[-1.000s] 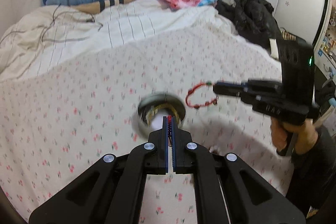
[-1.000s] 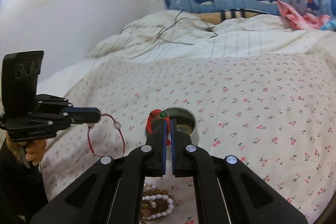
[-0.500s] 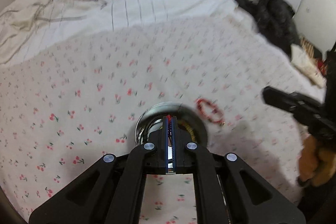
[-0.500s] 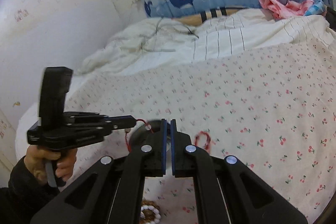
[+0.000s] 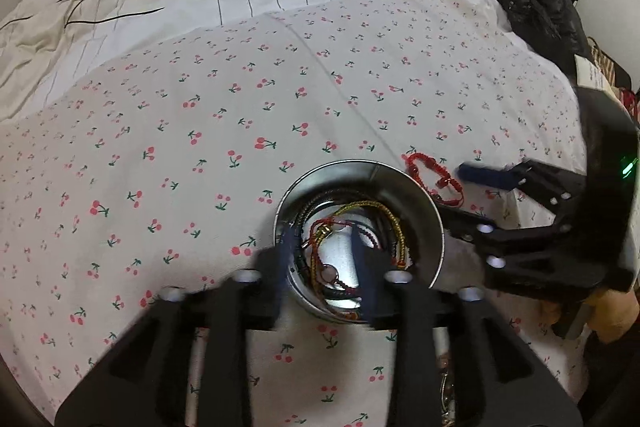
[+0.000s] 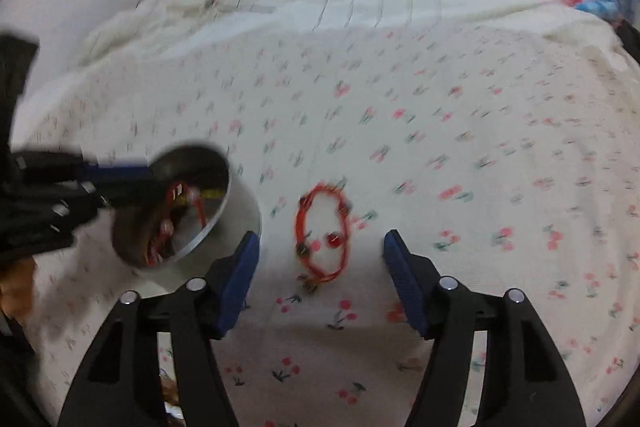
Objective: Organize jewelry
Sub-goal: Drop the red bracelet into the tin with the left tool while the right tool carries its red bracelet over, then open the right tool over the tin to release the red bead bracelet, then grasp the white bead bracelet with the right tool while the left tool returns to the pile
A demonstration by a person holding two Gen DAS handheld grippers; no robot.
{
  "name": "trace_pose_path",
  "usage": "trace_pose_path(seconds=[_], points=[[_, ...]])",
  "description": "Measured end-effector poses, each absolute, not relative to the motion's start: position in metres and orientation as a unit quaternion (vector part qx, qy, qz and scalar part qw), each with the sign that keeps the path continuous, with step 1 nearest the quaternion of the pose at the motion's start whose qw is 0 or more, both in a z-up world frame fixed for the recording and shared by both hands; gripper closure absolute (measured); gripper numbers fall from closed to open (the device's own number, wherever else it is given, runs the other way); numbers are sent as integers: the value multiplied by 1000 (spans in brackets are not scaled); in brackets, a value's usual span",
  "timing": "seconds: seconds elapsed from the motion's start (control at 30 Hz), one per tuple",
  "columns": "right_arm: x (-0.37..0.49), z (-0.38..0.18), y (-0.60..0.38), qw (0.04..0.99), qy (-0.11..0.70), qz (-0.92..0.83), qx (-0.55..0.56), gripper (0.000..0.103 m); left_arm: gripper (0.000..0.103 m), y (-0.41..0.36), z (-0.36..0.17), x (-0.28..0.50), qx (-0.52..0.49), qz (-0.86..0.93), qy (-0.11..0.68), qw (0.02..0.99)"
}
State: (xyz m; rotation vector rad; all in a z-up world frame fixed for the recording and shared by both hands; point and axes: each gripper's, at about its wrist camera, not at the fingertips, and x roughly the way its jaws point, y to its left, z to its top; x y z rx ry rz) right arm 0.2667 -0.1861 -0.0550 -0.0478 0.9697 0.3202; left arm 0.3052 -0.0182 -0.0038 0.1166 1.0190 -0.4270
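Both tools spring apart! The left tool [image 5: 324, 259], clenched on a red cord a moment ago, now gapes over the metal tin [image 5: 424, 203], cord dropped inside. The right tool [image 6: 320, 259] is released too; its red bracelet [image 6: 322, 231] has missed, lying on the bed [image 6: 480, 147] at the tin's 3 o'clock. That one needs regrasping.

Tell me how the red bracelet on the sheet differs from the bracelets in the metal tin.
The red bracelet lies alone on the cherry-print sheet, just outside the metal tin; the tin's bracelets sit tangled inside. It is all red; those mix gold, black and red cords. It is spread as an open loop; they overlap. All are cord bracelets.
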Motion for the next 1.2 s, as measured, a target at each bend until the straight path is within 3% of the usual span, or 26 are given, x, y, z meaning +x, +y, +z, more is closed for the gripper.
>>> trace_pose_path(seconds=[0.03,0.07,0.2,0.47,0.8,0.87,0.9,0.93,1.07,1.2], points=[[269,-56,-186,870,467,158,-23,93,61,-19,-3,304,58,-206,483,849],[269,-54,-188,870,466,158,-19,94,60,-20,-1,303,62,-206,481,850],[265,-37,-200,884,442,149,-2,94,47,-23,7,297,70,-203,471,856],[243,16,-184,900,378,217,29,94,46,2,32,284,47,-181,449,874],[247,-7,-116,867,412,281,-15,94,43,41,45,261,7,-148,438,887],[251,-15,-112,864,425,267,-23,85,42,42,42,258,7,-148,440,885],[249,-17,-114,867,424,260,-21,67,41,42,40,257,6,-149,442,884],[247,-16,-117,872,418,254,-19,59,39,42,37,253,8,-147,445,883],[234,8,-144,890,393,232,6,58,39,41,21,239,7,-156,459,875],[209,22,-183,892,401,208,25,50,39,32,2,216,19,-172,470,865]])
